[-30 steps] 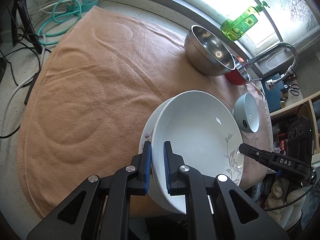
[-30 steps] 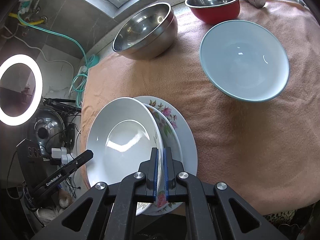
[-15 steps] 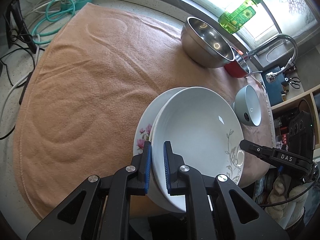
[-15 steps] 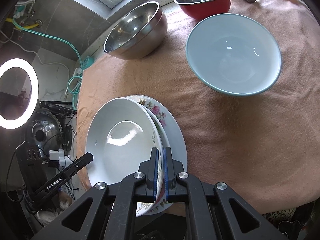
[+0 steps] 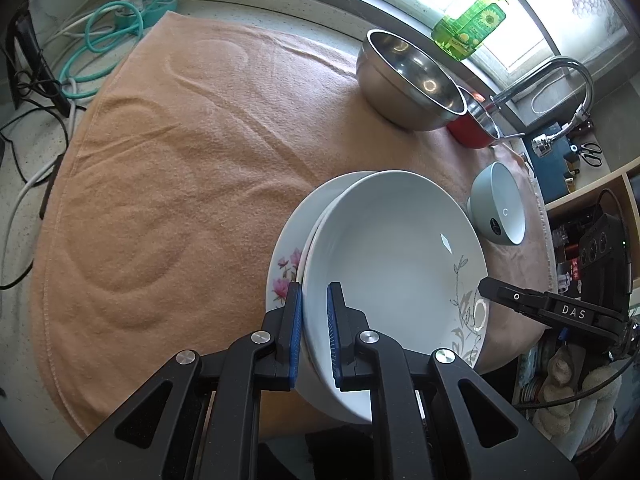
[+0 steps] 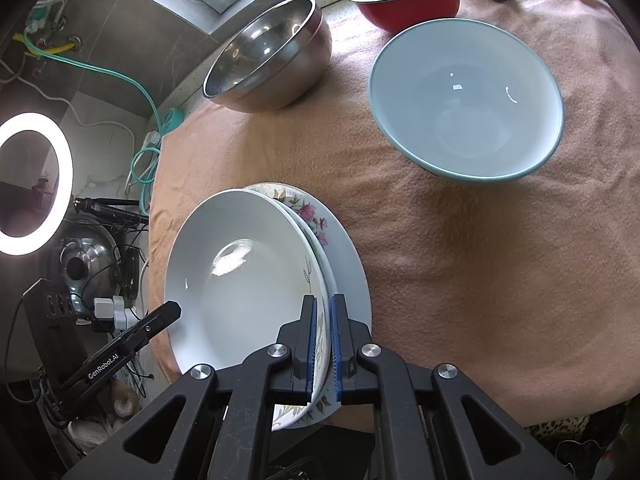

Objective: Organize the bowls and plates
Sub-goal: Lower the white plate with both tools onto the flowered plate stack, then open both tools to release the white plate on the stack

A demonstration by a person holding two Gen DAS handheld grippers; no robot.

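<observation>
A white deep plate (image 5: 392,264) with a grey leaf print rests tilted on a floral plate (image 5: 284,272) at the near edge of the peach towel (image 5: 180,160). My left gripper (image 5: 314,292) is shut on the white plate's near rim. On the opposite rim my right gripper (image 6: 323,304) has the white plate (image 6: 240,280) between its blue pads; its jaws are opening slightly, the pads still at the rim. The floral plate (image 6: 348,264) lies under that finger. Each gripper's tip shows in the other's view.
At the back of the towel stand a steel bowl (image 5: 408,80) and a red bowl (image 5: 472,124), with a pale blue bowl (image 6: 464,100) to the right. A green soap bottle (image 5: 472,24) and a faucet (image 5: 560,76) are behind. Cables (image 5: 100,40) lie off the towel's left.
The white plate has slid a little over the floral plate, so more of the floral rim shows on the left. The right pads have parted slightly.
</observation>
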